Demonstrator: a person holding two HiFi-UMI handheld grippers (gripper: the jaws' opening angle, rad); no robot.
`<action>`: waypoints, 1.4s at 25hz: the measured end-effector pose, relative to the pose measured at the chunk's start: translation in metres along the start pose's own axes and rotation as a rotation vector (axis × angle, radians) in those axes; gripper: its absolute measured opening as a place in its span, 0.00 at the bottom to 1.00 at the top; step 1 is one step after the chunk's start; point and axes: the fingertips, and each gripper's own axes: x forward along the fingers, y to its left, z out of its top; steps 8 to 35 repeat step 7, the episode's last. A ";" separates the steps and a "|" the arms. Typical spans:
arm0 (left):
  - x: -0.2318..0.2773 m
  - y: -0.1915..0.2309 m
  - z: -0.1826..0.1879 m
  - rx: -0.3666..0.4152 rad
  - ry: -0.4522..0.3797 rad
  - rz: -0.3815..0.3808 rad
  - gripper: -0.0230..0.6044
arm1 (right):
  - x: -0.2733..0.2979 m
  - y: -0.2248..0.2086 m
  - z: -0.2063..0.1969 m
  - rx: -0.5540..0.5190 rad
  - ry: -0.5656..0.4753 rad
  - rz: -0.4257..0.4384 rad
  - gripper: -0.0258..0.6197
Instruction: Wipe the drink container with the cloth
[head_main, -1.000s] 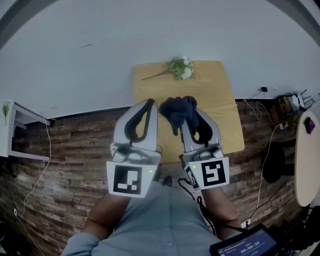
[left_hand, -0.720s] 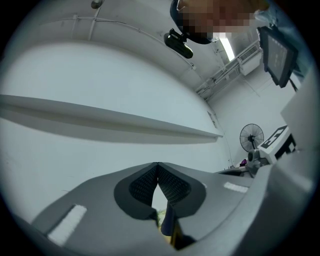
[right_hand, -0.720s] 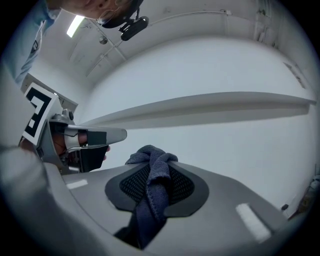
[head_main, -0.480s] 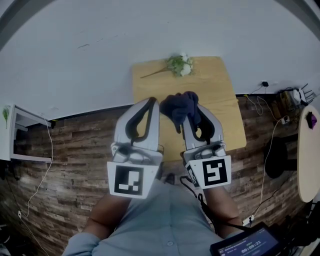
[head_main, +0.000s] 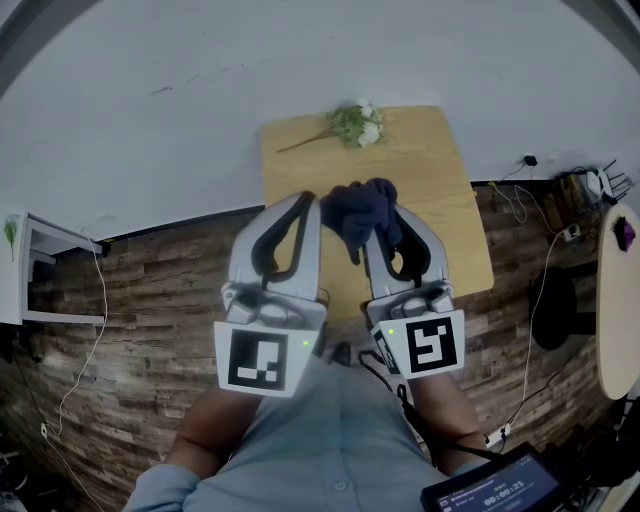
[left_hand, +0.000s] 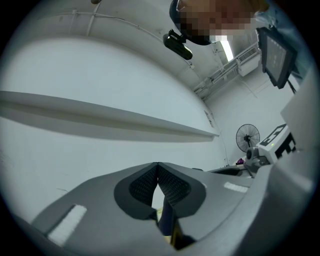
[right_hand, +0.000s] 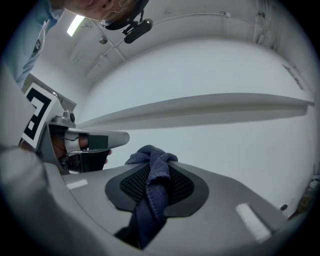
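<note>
Above the near edge of the table (head_main: 435, 200), the right gripper (head_main: 390, 222) clamps the cloth (head_main: 360, 210); the left gripper (head_main: 302, 203) is closed, empty. No drink container is visible, so wiping probably requires locating it first.

A table (head_main: 440, 210) is standing on the floor with its far edge against the wall. Flowers (head_main: 355, 125) are lying on it at that far edge, toward the left corner. Two grippers are hanging side by side over the table's near half, the left gripper (head_main: 304, 203) to the left of the right gripper (head_main: 388, 213). A cloth (head_main: 362, 212) is sitting between the right one's jaws and spilling over their tips, just beside the left one's tips. A shelf (head_main: 40, 262) is standing far left by the wall. A round table (head_main: 615, 310) is sitting far right, with cables (head_main: 530, 195) lying between the two tables.
</note>
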 end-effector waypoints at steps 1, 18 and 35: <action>0.001 -0.001 0.000 0.001 0.002 -0.002 0.06 | 0.000 0.000 0.000 0.000 0.000 0.000 0.17; 0.000 -0.005 -0.001 0.000 0.007 -0.007 0.06 | -0.003 -0.001 0.002 -0.001 -0.010 0.001 0.17; 0.000 -0.005 -0.001 0.000 0.007 -0.007 0.06 | -0.003 -0.001 0.002 -0.001 -0.010 0.001 0.17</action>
